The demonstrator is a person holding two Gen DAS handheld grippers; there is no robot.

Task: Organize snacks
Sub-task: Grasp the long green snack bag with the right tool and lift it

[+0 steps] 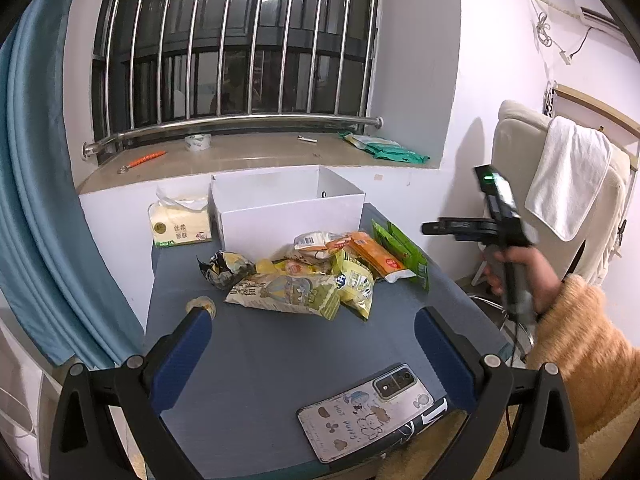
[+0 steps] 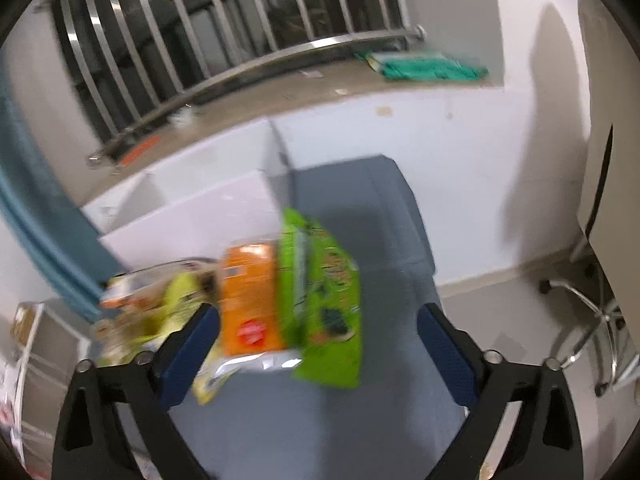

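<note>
A pile of snack packets lies on the grey table (image 1: 260,360) in front of an open white box (image 1: 288,208). It includes a large pale green bag (image 1: 288,292), an orange packet (image 1: 376,258), a green packet (image 1: 404,248) and a dark crumpled wrapper (image 1: 224,268). My left gripper (image 1: 312,328) is open and empty, above the table short of the pile. My right gripper (image 2: 318,320) is open and empty, hovering over the orange packet (image 2: 250,300) and green packet (image 2: 324,292); that view is blurred. The right gripper also shows in the left wrist view (image 1: 448,228), held by a hand right of the table.
A phone in a cartoon case (image 1: 368,408) lies at the table's front edge. A tissue pack (image 1: 180,224) stands left of the box. A small round sweet (image 1: 202,304) lies near my left finger. A windowsill (image 1: 248,156), blue curtain (image 1: 36,200) and chair with towel (image 1: 568,176) surround the table.
</note>
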